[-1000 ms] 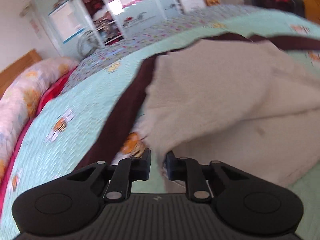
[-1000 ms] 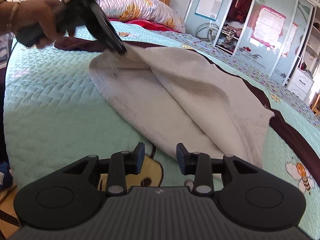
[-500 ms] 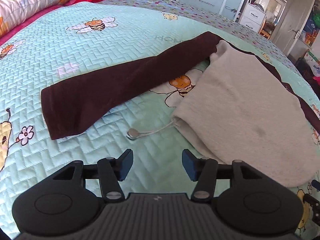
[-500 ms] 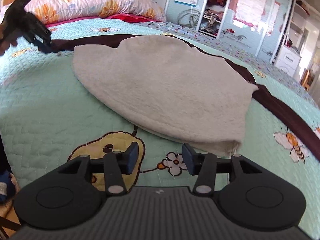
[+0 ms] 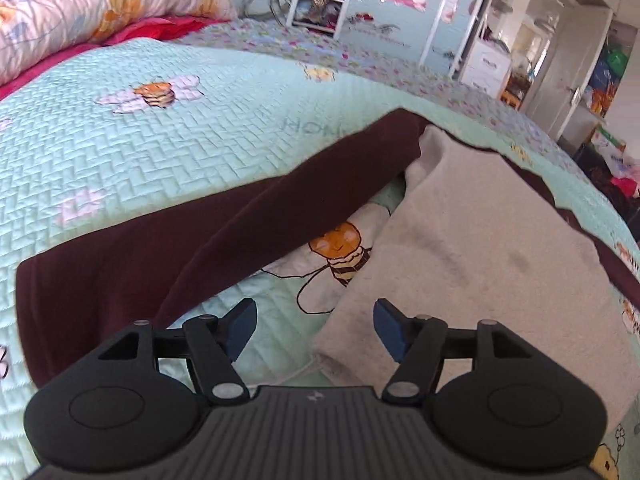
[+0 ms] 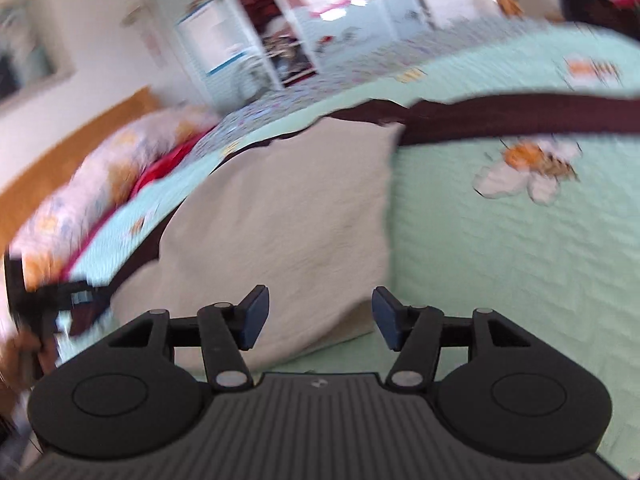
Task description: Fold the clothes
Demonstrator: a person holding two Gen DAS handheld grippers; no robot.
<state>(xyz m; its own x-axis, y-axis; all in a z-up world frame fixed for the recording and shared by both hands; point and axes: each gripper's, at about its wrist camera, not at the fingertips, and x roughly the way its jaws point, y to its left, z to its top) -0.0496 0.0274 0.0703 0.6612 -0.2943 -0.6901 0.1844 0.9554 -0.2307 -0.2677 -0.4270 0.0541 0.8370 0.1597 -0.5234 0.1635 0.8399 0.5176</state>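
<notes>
A garment lies on the mint quilted bed, dark maroon outside with a cream fleece lining. In the left wrist view its cream folded body point(image 5: 492, 248) lies at right and a maroon sleeve point(image 5: 192, 240) stretches out to the left. My left gripper point(image 5: 315, 330) is open just above the quilt, between the sleeve and the cream edge, holding nothing. The right wrist view is blurred: the cream body point(image 6: 288, 232) fills the middle and a maroon sleeve point(image 6: 520, 114) runs off to the right. My right gripper point(image 6: 320, 318) is open over the cream corner, empty. The left gripper point(image 6: 60, 300) shows at far left.
The mint quilt point(image 5: 180, 136) with bee prints covers the bed. A floral pillow point(image 5: 92, 12) and red bedding point(image 5: 160, 30) lie at the head. Wardrobe and shelves point(image 5: 320, 0) stand beyond the far side; a wooden headboard point(image 6: 72, 152) is in the right wrist view.
The left gripper let go of the cream fold, opened wide and moved in low beside the maroon sleeve. The right gripper opened wider and swung toward the cream body's right corner.
</notes>
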